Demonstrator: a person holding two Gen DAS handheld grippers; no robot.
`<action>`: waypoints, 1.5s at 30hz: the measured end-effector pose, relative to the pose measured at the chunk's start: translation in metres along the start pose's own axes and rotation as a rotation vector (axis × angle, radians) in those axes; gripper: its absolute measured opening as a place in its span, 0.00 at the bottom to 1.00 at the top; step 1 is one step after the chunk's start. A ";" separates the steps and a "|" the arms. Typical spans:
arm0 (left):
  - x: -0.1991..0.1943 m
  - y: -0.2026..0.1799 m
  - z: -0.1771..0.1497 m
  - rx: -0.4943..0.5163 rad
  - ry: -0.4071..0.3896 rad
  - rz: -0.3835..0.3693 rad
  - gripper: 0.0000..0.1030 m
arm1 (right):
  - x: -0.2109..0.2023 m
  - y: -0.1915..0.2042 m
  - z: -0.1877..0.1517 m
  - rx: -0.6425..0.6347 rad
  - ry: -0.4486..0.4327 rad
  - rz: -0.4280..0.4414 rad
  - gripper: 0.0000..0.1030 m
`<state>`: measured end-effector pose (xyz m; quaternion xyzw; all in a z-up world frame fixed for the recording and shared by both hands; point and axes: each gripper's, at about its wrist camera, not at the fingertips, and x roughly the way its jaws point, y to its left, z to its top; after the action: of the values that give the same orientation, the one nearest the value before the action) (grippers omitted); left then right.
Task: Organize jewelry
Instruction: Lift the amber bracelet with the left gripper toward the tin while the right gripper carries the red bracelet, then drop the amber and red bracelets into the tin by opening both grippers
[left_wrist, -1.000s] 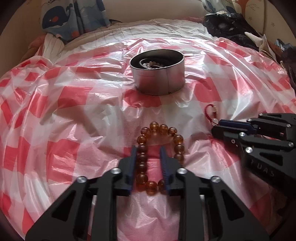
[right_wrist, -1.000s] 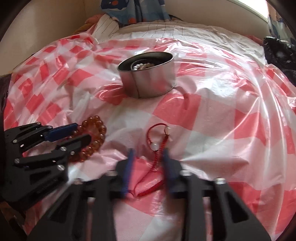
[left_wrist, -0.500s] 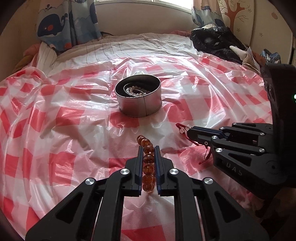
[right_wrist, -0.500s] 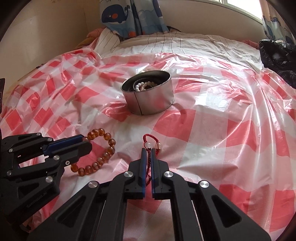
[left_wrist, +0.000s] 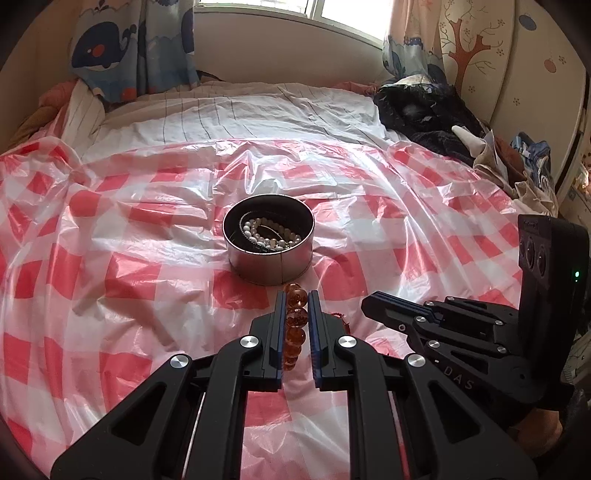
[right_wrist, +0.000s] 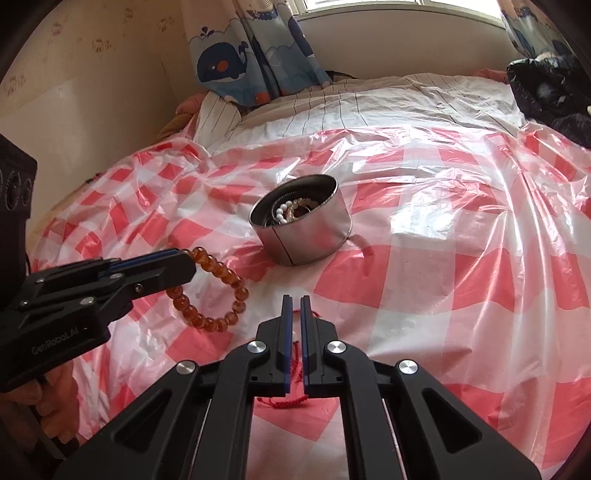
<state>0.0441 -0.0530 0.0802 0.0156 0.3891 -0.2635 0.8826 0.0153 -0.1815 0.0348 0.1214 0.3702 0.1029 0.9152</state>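
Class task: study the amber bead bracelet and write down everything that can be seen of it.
The bracelet is a loop of round, glossy, translucent amber-brown beads, glass or resin by the look. The left gripper is shut on one side of the loop, its blue pads pressing the beads. In the right wrist view the rest hangs below the fingers over the checked plastic sheet; whether its lowest beads touch the sheet cannot be told. It is outside the tin.

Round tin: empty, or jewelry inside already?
Not empty: the round tin already holds a white pearl strand and darker pieces.
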 end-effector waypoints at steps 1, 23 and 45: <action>0.001 0.002 0.003 -0.007 -0.004 -0.008 0.10 | -0.001 -0.002 0.002 0.011 -0.010 0.016 0.05; 0.026 0.032 0.049 -0.142 -0.069 -0.074 0.10 | 0.022 -0.015 0.055 0.020 0.062 0.091 0.38; 0.018 0.033 0.068 -0.206 -0.152 -0.147 0.10 | 0.010 -0.012 0.066 0.010 -0.054 0.058 0.10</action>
<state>0.1157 -0.0485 0.1089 -0.1236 0.3462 -0.2867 0.8847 0.0701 -0.1994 0.0709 0.1392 0.3420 0.1240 0.9210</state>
